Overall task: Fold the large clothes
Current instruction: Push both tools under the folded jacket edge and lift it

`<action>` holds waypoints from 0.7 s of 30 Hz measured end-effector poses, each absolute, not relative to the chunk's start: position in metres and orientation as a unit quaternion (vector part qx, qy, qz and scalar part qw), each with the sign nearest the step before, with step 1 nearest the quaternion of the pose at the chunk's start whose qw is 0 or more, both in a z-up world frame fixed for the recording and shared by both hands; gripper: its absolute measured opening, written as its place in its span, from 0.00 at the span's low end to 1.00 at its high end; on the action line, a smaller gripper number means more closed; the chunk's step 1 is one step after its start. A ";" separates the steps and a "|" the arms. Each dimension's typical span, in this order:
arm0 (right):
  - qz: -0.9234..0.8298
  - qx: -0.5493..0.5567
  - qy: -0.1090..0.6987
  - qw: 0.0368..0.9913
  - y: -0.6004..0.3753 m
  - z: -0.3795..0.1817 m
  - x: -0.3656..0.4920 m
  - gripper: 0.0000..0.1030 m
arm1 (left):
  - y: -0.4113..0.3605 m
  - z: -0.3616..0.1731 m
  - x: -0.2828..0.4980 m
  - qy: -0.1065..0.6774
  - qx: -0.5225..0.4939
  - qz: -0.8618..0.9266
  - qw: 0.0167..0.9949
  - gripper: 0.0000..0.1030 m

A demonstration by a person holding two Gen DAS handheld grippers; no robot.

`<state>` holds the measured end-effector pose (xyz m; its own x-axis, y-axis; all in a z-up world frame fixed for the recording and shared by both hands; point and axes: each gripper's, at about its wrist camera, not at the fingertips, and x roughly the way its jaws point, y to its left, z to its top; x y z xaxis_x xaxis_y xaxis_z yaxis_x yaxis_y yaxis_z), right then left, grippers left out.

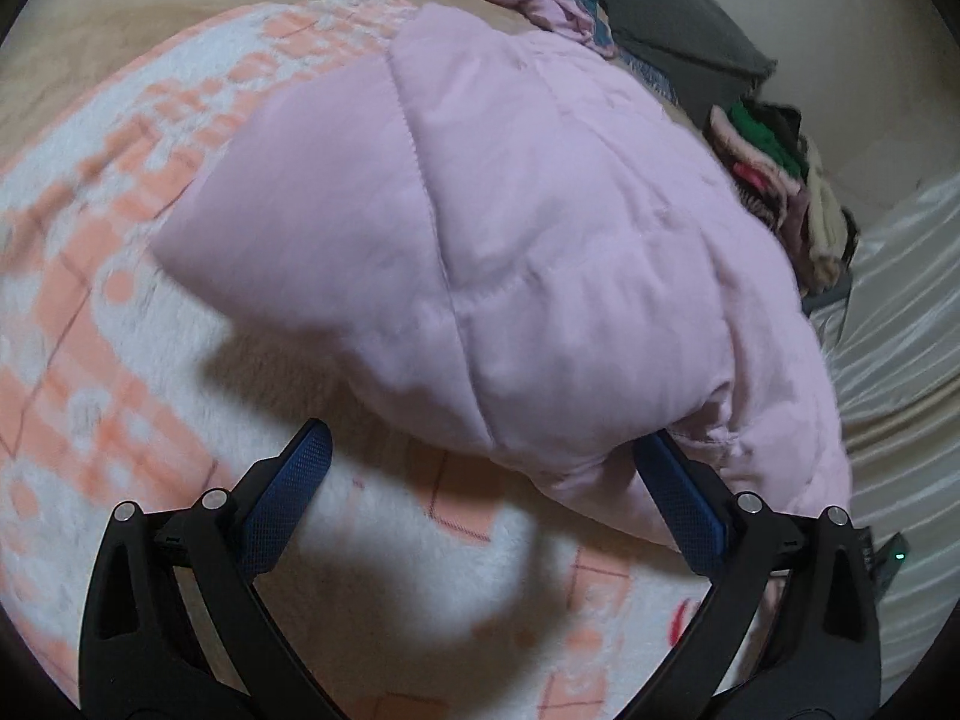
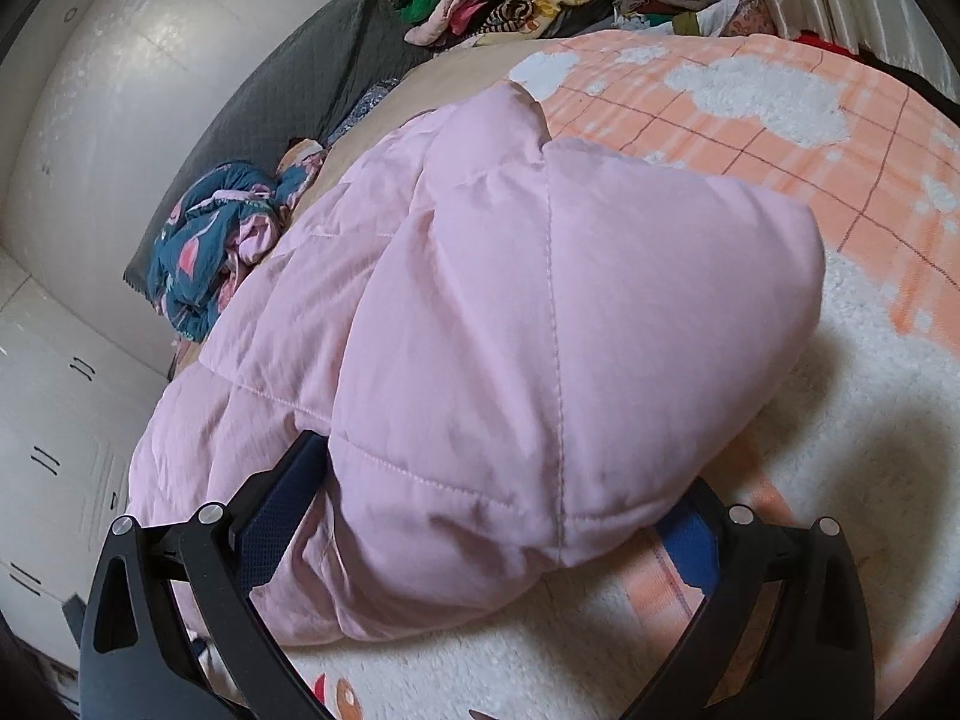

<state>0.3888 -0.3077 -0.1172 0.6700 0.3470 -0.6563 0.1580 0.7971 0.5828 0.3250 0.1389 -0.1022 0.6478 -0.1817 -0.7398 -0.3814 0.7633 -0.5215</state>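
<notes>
Folded pink quilted coat (image 2: 510, 330) lies lengthwise toward the pillow (image 2: 312, 66); both tools spread apart (gripping nothing).

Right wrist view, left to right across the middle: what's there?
White cabinet doors → crumpled blue patterned garment → pink quilted padded jacket → fluffy orange-and-white checked blanket.

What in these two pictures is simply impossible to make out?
- Right wrist view: the pink quilted jacket bulges over the right gripper, hiding the jaws' tips and whether they touch it.
- Left wrist view: the blanket's pattern is motion-blurred; the jacket's folded-under layers hide beneath its top panel.
- Both views: the far clothes pile is too small and jumbled to identify single garments.
- Left gripper: one tip slips behind the jacket's hem.
</notes>
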 end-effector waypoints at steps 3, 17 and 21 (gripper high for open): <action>0.056 0.315 0.401 0.858 -0.308 -0.118 0.391 0.96 | 0.142 -0.098 0.316 0.393 -0.364 0.045 0.843 0.92; 0.060 0.284 0.391 0.873 -0.301 -0.118 0.396 0.92 | 0.153 -0.101 0.358 0.389 -0.380 0.026 0.839 0.92; 0.070 0.259 0.387 0.882 -0.293 -0.111 0.395 0.66 | 0.152 -0.095 0.363 0.383 -0.363 0.016 0.849 0.87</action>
<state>0.3947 -0.2933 -0.1106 0.6910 0.3232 -0.6465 0.0772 0.8563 0.5106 0.3634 0.1522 -0.0947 0.7066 -0.2510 -0.6615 -0.3050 0.7356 -0.6049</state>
